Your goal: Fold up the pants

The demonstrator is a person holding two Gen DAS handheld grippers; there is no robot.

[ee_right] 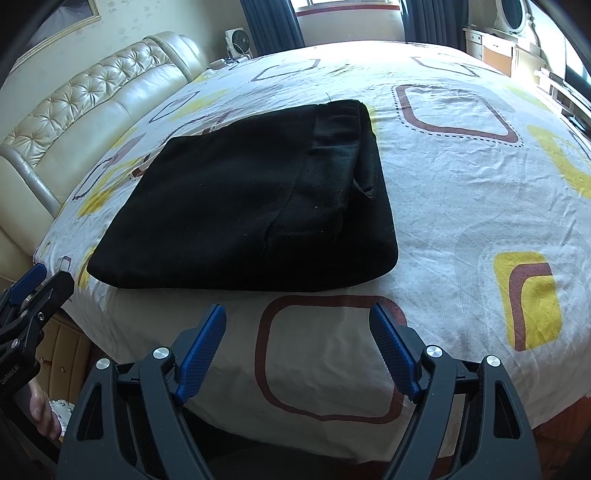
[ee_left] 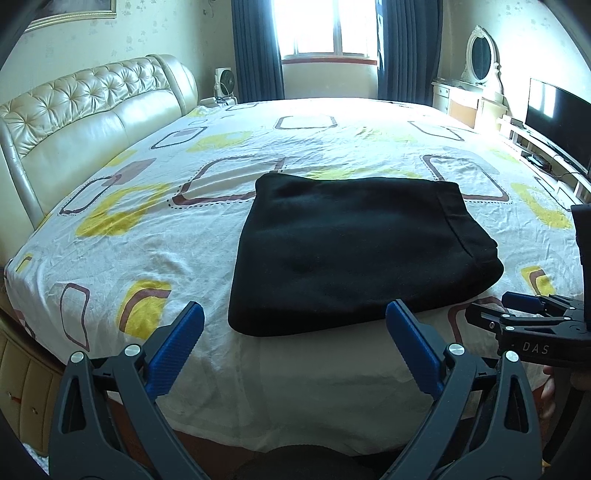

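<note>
Two grippers sit nearest the cameras, both off the cloth. Left gripper (ee_left: pixel 293 325): blue pads spread wide apart, nothing between them, held low at the near bed edge just short of the bundle's front fold. Right gripper (ee_right: pixel 297 325): pads likewise well apart and empty, poised over bare sheet at the mattress edge, near the bundle's front right corner but not touching it. Judgement: both are parked open and clear so nothing drags the stack. Next out, the pants (ee_left: pixel 354 251) lie on the bed sheet (ee_left: pixel 155 236) close to the near edge, flattened into a compact black rectangle of several layers; a hem or waistband strip runs along the right side, with a small pocket-like opening showing in the right wrist view. Edges look roughly aligned and the front fold rounded, so the folding reads as finished or nearly so; at most a squaring-up remains. Placement near the edge suits reach from a standing position. Farther back: tufted headboard (ee_left: pixel 92 107) on the left, window (ee_left: pixel 328 27) with dark curtains, dressing table (ee_left: pixel 469 88) and television (ee_left: pixel 557 122) at right.
</note>
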